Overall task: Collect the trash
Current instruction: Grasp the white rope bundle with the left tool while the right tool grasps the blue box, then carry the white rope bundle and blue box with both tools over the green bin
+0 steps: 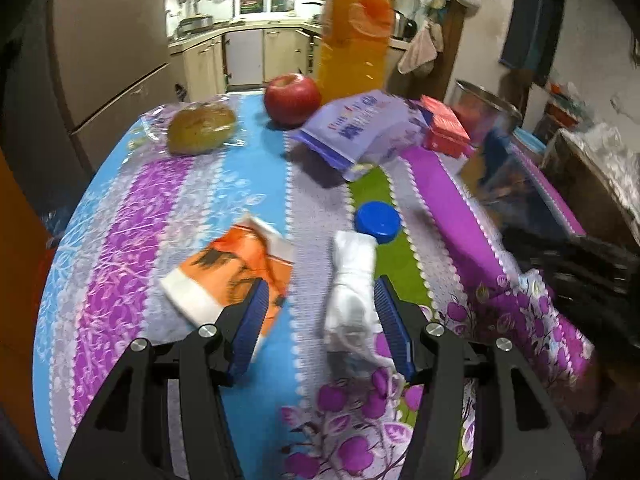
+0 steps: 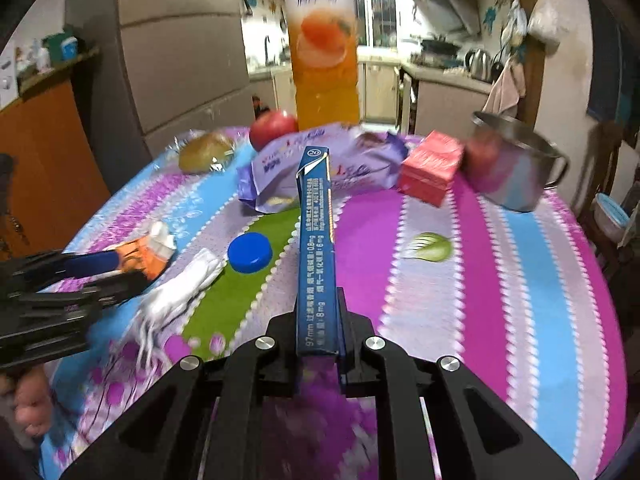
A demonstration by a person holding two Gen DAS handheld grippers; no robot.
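My left gripper [image 1: 323, 284] hangs open low over the striped tablecloth. A crumpled white tissue [image 1: 352, 292] lies between its blue pads [image 1: 252, 320], close to the right one, and is not squeezed. An orange wrapper [image 1: 236, 272] lies under the left finger. A blue bottle cap [image 1: 378, 222] sits just beyond the tissue. My right gripper [image 2: 318, 320] is shut on a slim blue carton [image 2: 316, 248], held lifted and pointing away over the table. In the right wrist view the left gripper [image 2: 112, 272] is at the left edge, by the tissue [image 2: 180, 288] and cap [image 2: 250, 252].
Further back lie a purple snack bag [image 2: 320, 168], a red box [image 2: 432, 166], a steel mug [image 2: 516, 164], an apple [image 2: 274, 126], wrapped bread [image 2: 206, 152] and a tall orange juice bottle [image 2: 324, 64]. The round table's edge [image 2: 600, 360] curves away right. A hand [image 2: 32, 408] shows lower left.
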